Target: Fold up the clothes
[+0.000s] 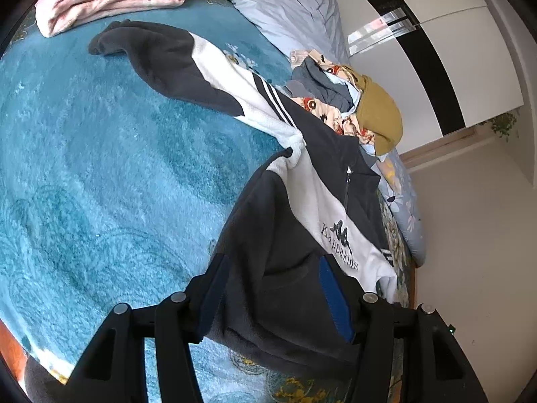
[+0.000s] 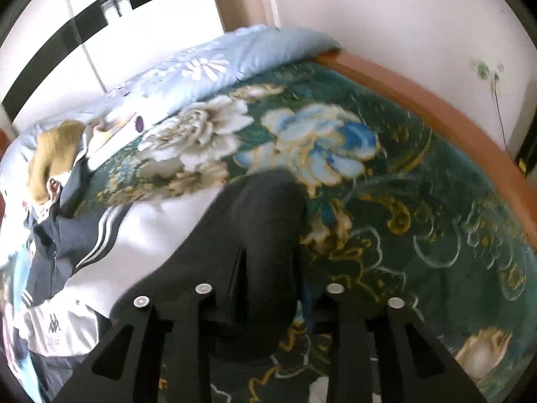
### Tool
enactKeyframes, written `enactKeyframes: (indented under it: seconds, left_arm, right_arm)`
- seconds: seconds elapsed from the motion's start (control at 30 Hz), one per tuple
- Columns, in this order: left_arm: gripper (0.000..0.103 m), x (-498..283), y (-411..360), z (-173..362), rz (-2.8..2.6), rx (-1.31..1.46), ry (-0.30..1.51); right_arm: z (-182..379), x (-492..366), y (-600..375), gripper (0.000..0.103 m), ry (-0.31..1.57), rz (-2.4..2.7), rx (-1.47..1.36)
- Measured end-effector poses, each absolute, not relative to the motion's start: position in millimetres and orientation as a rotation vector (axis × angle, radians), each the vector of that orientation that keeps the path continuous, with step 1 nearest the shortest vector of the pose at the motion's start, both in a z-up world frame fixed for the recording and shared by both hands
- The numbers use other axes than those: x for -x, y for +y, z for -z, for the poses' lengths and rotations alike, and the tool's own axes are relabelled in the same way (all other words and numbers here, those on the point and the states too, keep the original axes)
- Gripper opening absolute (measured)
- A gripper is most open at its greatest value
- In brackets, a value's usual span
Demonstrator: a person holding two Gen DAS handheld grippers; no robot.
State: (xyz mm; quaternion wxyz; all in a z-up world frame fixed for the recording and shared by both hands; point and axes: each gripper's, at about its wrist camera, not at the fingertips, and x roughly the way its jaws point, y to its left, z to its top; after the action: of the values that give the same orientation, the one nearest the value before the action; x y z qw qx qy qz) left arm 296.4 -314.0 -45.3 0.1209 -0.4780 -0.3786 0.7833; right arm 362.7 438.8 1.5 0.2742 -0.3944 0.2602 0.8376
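A black and white fleece jacket [image 1: 302, 201] with a logo lies spread on the teal blanket [image 1: 100, 168]. One sleeve [image 1: 161, 60] stretches toward the far left. My left gripper [image 1: 278, 299] is open, its blue-padded fingers [image 1: 335, 302] on either side of the jacket's dark lower part. In the right wrist view, my right gripper [image 2: 268, 268] is shut on the jacket's other dark sleeve [image 2: 268, 221], which lies over the floral blanket [image 2: 402, 201]. The jacket's white body [image 2: 144, 235] is at the left.
A folded pink garment [image 1: 110, 3] with a dark one on it lies at the far left. A heap of clothes with a mustard piece [image 1: 379, 110] sits near the bed's edge. A light blue quilt [image 2: 208, 63], a wooden bed frame [image 2: 436, 114] and a wardrobe [image 1: 436, 50] border the bed.
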Motion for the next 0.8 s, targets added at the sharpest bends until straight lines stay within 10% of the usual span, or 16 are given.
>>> enactKeyframes:
  seconds: [0.43, 0.8]
  left_arm:
    - [0.060, -281.3, -284.3, 44.2, -2.256, 1.403, -1.028]
    - [0.060, -281.9, -260.5, 60.3, -2.192, 1.488, -0.998]
  right_arm:
    - [49.4, -428.7, 442.3, 0.050, 1.549, -2.185, 0.930]
    - [82.4, -416.6, 461.9, 0.054, 1.831, -2.039, 0.618]
